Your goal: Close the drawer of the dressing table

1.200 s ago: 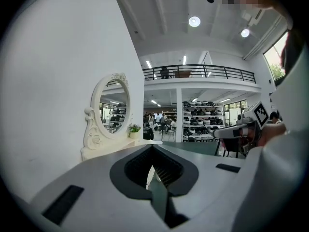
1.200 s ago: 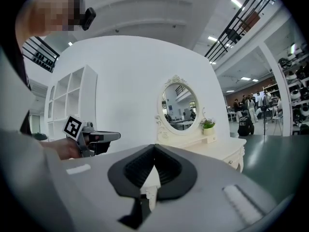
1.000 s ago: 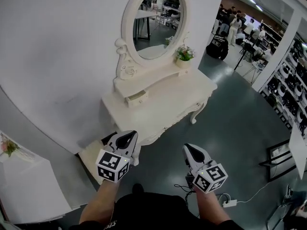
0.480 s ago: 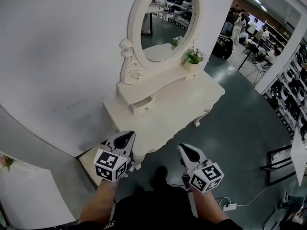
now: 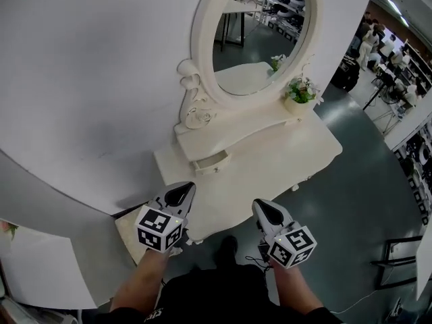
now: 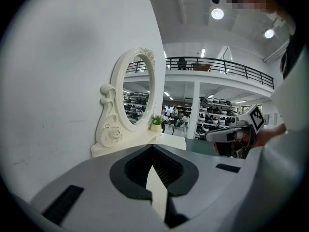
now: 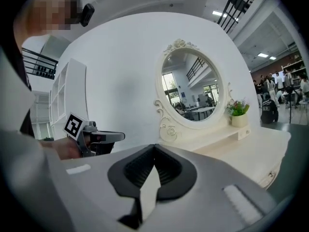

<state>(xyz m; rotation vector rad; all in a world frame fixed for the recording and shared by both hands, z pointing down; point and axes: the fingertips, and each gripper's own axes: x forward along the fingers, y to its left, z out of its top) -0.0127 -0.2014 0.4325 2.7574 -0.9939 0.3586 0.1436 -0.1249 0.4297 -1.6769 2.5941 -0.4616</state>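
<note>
The cream-white carved dressing table (image 5: 283,155) is standing against a pale wall. Its small cream drawer (image 5: 210,163) is sticking out a little from the raised shelf under the oval cream-framed mirror (image 5: 260,32). The left gripper (image 5: 181,193) is hovering by the table's near left edge, its 2 jaws pressing together on nothing. The right gripper (image 5: 265,210) is hovering alongside at the near edge, with its jaws likewise meeting and empty. Both are sitting apart from the drawer, which is lying ahead of the left one. A small cream pot of green flowers (image 5: 301,94) is resting on the shelf's right end.
</note>
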